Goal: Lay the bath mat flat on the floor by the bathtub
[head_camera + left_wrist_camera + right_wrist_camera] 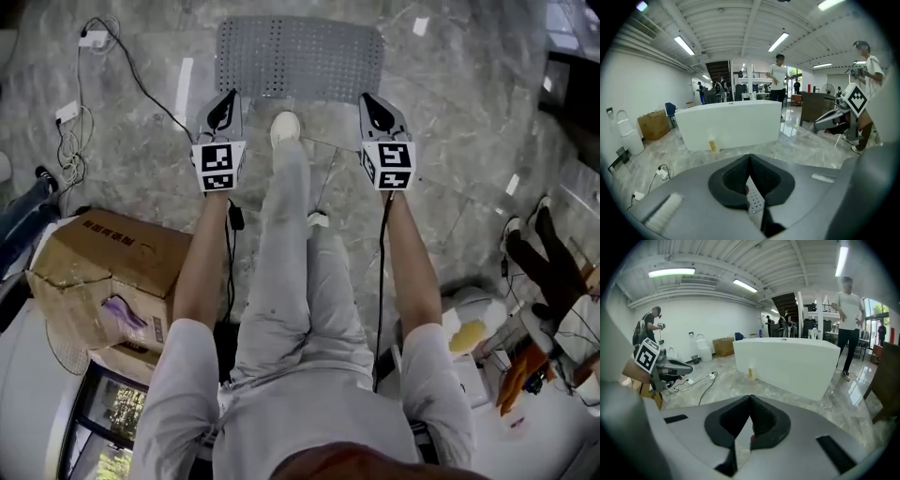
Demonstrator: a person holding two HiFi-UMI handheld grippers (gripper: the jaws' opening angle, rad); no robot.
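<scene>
While the grey mat (pixel 300 56) is lying spread on the marble floor (pixel 450 103) facing the white tub (pixel 729 123), the left gripper (pixel 228 96) and right gripper (pixel 368 97) are each pinching its near edge, jaws closed; the open cardboard box (pixel 108 262) is holding something purple (pixel 125 314).

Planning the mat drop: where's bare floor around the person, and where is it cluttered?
Bare marble floor lies right of the bath mat, and a narrow strip lies left of it up to the cables. Crowded: cardboard box by the left arm, clutter low right. Left gripper and right gripper pinch the mat's near edge.
</scene>
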